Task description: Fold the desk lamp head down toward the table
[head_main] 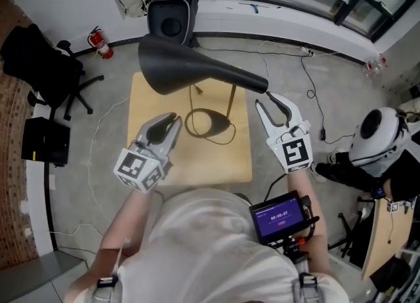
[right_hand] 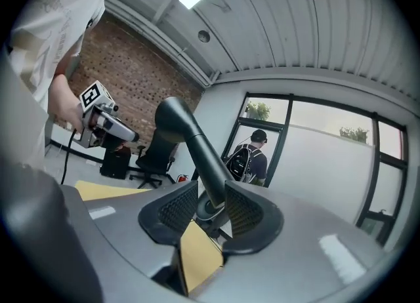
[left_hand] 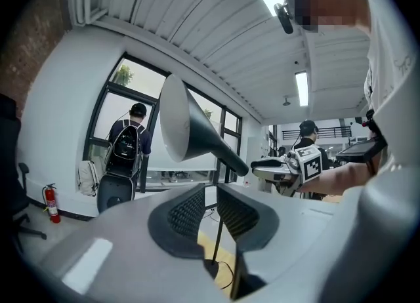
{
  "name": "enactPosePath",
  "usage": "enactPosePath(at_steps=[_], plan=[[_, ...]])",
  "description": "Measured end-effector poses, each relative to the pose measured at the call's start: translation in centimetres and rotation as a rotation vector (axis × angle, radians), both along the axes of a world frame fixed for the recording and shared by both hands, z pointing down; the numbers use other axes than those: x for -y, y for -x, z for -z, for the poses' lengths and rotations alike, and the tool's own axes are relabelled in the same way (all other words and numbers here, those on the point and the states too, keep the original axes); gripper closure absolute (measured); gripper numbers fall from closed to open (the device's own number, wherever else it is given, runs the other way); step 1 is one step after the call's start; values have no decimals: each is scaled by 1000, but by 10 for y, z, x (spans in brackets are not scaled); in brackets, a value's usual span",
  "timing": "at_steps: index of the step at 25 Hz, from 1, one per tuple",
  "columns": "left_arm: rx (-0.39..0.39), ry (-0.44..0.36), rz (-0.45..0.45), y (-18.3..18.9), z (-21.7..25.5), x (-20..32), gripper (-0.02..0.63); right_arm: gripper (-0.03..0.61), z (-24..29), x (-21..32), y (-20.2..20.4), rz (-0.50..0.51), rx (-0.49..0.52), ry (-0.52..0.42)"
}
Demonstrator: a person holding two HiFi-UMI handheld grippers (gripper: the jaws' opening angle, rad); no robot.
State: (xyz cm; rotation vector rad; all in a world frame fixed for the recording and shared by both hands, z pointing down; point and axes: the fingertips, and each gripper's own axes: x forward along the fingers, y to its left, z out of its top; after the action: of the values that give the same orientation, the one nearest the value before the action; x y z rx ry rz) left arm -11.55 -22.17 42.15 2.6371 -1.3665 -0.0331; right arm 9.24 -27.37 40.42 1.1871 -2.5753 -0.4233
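The desk lamp's black cone head (head_main: 174, 65) hangs level above the small wooden table (head_main: 147, 95). Its thin neck runs right to a joint atop a brass stem (head_main: 231, 101). The ring base (head_main: 210, 124) lies on the table. My left gripper (head_main: 172, 121) hovers below the cone, clear of it, its jaws a narrow gap apart with nothing between them. The left gripper view shows the cone (left_hand: 187, 121) up ahead of that gripper (left_hand: 210, 193). My right gripper (head_main: 269, 100) is open just under the neck's joint end. In the right gripper view, the neck (right_hand: 203, 157) runs up from between the jaws (right_hand: 211, 193), with no pad pressing on it.
A black office chair (head_main: 39, 65) and a fire extinguisher (head_main: 100, 42) stand left of the table. A dark chair (head_main: 170, 16) stands behind it. Cables trail over the floor at right (head_main: 315, 98). A seated person in a white helmet (head_main: 377, 134) is far right. A person with a backpack (left_hand: 128, 147) stands by the window.
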Motion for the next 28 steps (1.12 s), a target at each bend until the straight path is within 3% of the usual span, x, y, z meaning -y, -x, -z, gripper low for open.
enactPosePath(at_steps=[5,11,16,24,28], plan=[[4,-20,29,1,16,0,535,364,0,11,7,54,-127,-47],[16,-66,100,16,38,7,483,299,-7,30,5,40,-246,-69],[-50,-73,76,27,69,11,405,288,-9,36,14,62,-288,-72],[-19,-158,141,48,129,28,400,288,-13,42,23,73,-329,-87],[13,-183,139,52,154,41,402,312,-14,46,23,65,-425,-151]])
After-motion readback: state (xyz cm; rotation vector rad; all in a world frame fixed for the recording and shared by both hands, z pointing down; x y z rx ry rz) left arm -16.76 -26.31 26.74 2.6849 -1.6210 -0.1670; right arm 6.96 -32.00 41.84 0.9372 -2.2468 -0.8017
